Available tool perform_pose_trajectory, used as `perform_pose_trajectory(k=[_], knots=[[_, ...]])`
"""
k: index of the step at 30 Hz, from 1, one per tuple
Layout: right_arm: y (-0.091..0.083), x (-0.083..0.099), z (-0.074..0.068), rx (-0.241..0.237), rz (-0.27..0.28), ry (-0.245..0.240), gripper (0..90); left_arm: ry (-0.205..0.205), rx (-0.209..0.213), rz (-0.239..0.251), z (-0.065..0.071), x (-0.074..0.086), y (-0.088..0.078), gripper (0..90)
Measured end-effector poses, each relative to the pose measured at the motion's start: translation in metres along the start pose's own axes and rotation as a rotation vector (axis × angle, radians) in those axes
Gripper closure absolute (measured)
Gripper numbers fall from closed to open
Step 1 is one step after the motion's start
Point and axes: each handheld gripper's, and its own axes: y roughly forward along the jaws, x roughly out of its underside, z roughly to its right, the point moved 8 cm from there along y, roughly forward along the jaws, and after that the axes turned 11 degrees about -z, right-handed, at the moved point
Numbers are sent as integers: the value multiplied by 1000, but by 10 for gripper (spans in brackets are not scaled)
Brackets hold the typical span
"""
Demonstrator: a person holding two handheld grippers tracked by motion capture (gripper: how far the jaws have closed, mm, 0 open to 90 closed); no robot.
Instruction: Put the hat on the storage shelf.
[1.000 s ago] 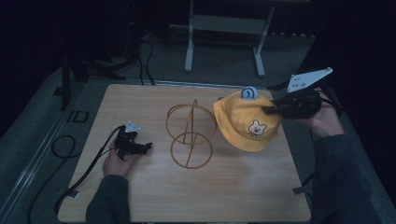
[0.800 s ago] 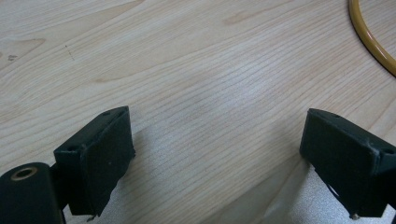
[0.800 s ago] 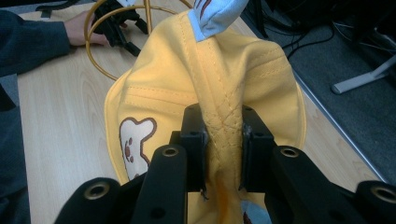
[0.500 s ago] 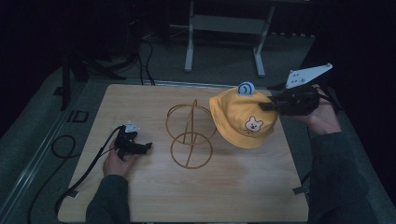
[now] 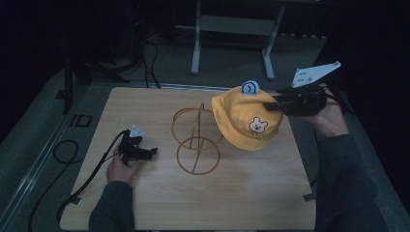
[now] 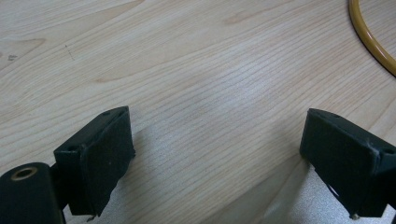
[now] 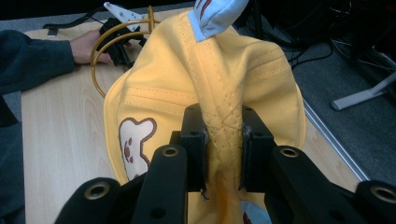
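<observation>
Right claw (image 7: 223,156) pinches the soft yellow hat (image 5: 244,121) by its crown seam, fabric drooping limp, likely light; left claw (image 6: 224,158) rests wide open, empty, on the bench (image 5: 145,106).

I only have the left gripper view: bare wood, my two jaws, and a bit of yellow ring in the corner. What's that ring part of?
Observer: It's the base of a wire hat stand upright mid-table, two hoops on a central post.
Operator: Is the left gripper near it?
Observer: The left gripper rests low over the table, left of the stand, jaws wide apart around nothing.
Operator: What's the other hand doing?
Observer: The right gripper is clamped on a fold of a yellow bear hat, holding it off the table just right of the stand.
</observation>
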Motion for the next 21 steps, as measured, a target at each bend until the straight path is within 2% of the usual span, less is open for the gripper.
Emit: perform_pose_trajectory(k=[21], knots=[[6, -23, -7, -12, 20, -32, 754, 0, 0, 1, 0, 0, 0, 95]])
